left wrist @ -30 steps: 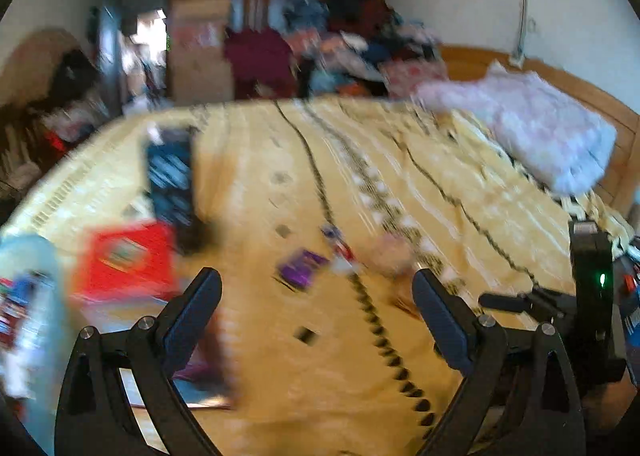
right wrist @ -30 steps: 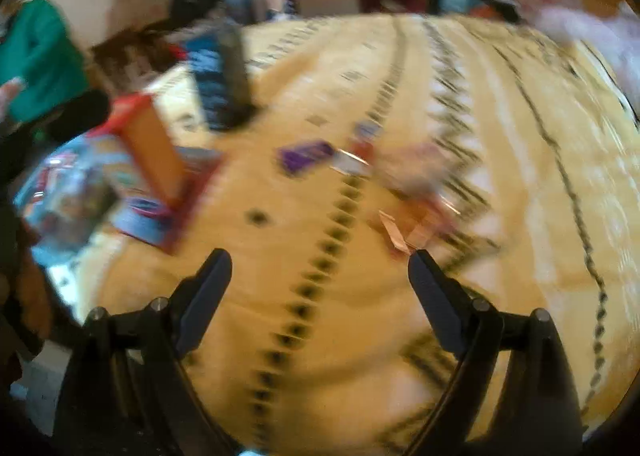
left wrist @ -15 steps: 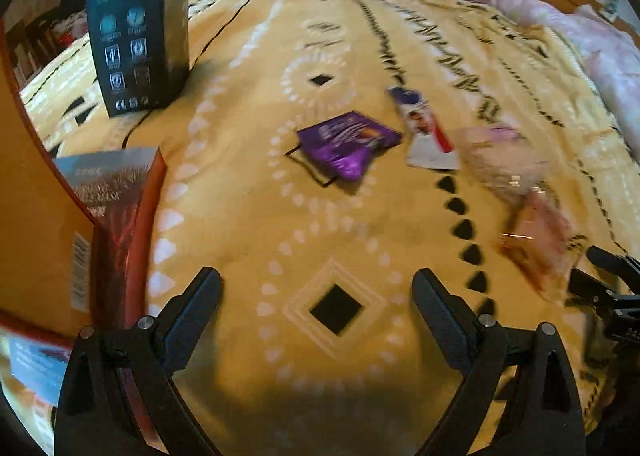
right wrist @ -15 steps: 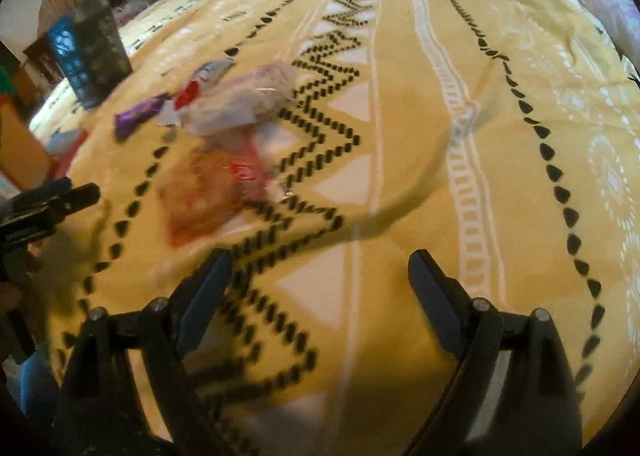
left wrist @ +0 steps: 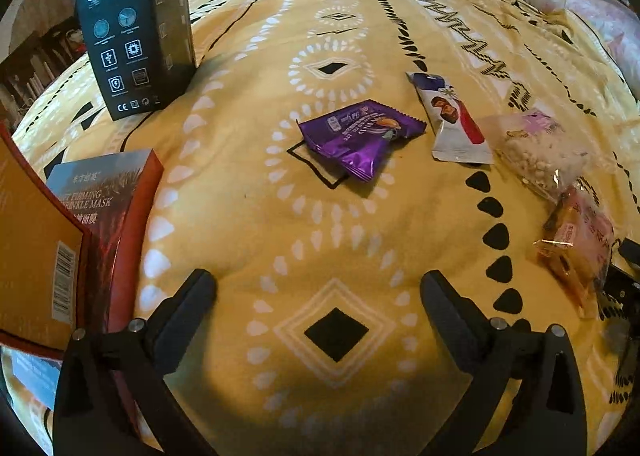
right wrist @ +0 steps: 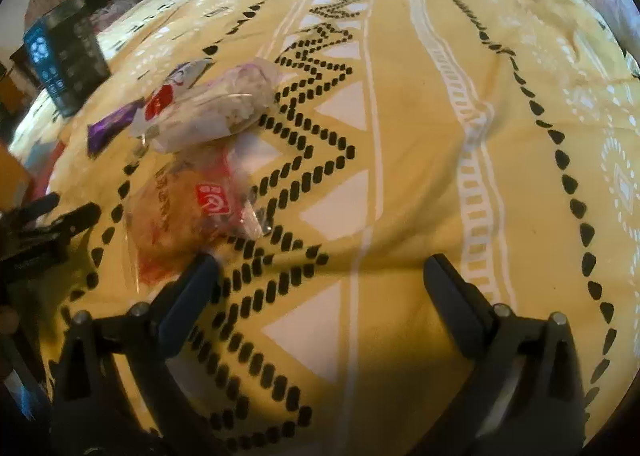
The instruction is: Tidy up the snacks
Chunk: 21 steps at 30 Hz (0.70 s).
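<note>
**Snacks lie loose on the bed, both grippers wide open**

A tall black box reading "PLAZDO" stands near the far left edge of the yellow bedspread. A red box reads "WRINKLE MASK". A purple packet, white packet, clear bag of pale pieces and orange-red packet lie mid-bed. The left gripper and right gripper have just opened; fingers apart, holding nothing.

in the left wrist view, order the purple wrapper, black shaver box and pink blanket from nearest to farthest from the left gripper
1. Purple wrapper: just ahead of the open left gripper, mid-bedspread.
2. Black shaver box: upright, farther back on the left.
3. Pink blanket: far right, at the bed's back edge.
</note>
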### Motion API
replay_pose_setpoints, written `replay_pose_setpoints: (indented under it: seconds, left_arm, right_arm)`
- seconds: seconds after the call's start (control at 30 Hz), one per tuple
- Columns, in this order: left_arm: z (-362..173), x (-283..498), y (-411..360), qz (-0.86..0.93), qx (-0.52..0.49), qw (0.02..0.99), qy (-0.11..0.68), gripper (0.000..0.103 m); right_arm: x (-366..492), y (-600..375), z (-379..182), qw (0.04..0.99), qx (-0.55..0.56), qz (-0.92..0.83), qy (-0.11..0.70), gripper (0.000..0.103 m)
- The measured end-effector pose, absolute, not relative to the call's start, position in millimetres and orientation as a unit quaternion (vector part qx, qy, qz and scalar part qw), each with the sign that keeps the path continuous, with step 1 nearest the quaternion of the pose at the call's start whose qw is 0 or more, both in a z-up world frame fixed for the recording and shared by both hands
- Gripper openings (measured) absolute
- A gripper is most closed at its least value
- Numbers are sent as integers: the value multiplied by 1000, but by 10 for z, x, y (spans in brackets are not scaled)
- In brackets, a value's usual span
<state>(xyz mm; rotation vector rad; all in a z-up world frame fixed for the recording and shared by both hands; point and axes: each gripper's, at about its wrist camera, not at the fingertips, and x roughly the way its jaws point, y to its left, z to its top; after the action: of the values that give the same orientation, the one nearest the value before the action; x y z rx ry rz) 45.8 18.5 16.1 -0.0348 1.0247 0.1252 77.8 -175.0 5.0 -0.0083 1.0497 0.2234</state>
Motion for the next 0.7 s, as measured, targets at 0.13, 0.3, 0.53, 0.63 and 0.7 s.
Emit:
replay_pose_setpoints:
  seconds: [0.13,0.3,0.53,0.63,0.7]
  left_arm:
    - [162,450,180,68,-20,872,484,103]
    - [151,453,189,66,-25,876,478,103]
    - [126,418,202,64,-24,883,465,103]
    - [120,442,198,64,-23,882,466,103]
    - [117,446,196,64,-24,883,465,103]
  right_arm:
    - [826,-1740,61,855,5,91,511,103]
    - [804,-1699,19,874,-7,77,479,103]
    - [752,-1683,-28,891,-18,72,449,103]
    - [772,-1684,-31,891,-14,76,447,103]
    - [783,-1686,-34,891,-11,79,447,103]
